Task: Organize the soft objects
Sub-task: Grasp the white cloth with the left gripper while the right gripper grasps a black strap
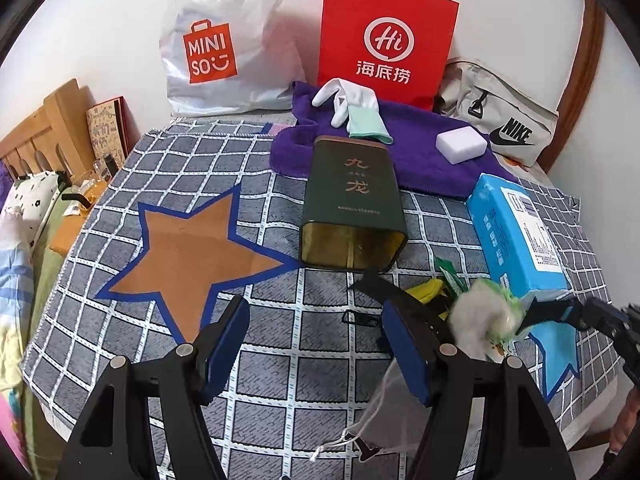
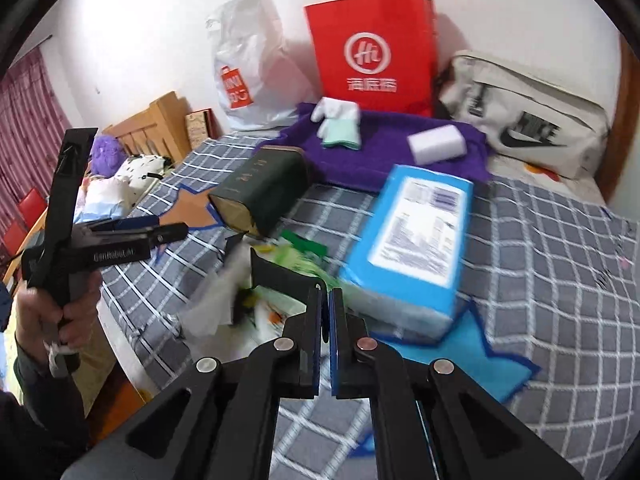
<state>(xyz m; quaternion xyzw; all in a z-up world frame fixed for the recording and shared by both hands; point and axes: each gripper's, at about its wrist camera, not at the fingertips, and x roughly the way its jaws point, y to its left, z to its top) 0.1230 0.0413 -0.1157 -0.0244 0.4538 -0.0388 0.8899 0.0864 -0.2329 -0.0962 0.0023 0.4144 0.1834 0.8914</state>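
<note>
Left gripper point(image 1: 316, 344) fingers apart, nothing between them. Right gripper point(image 2: 326, 332) fingers closed pad to pad; whether anything is pinched, cannot tell. Blurred white-green wad point(image 1: 486, 320) at 3 o'clock of left gripper, by right gripper's tip; contact unclear. Clutter point(image 2: 296, 256) before tin point(image 1: 352, 208) mouth smeared. Tissue pack point(image 1: 516, 232) at 3 o'clock of tin. Glove point(image 1: 352, 108), sponge point(image 1: 460, 144) on towel point(image 1: 400, 160), 12 o'clock.

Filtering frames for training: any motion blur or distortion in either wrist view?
Left wrist view: mostly sharp, print on the dark green metal tin readable; only the whitish soft bundle at lower right smears. Right wrist view: blurred throughout, the blue rectangular tissue pack label illegible. Both show fisheye bending and dark corners.
</note>
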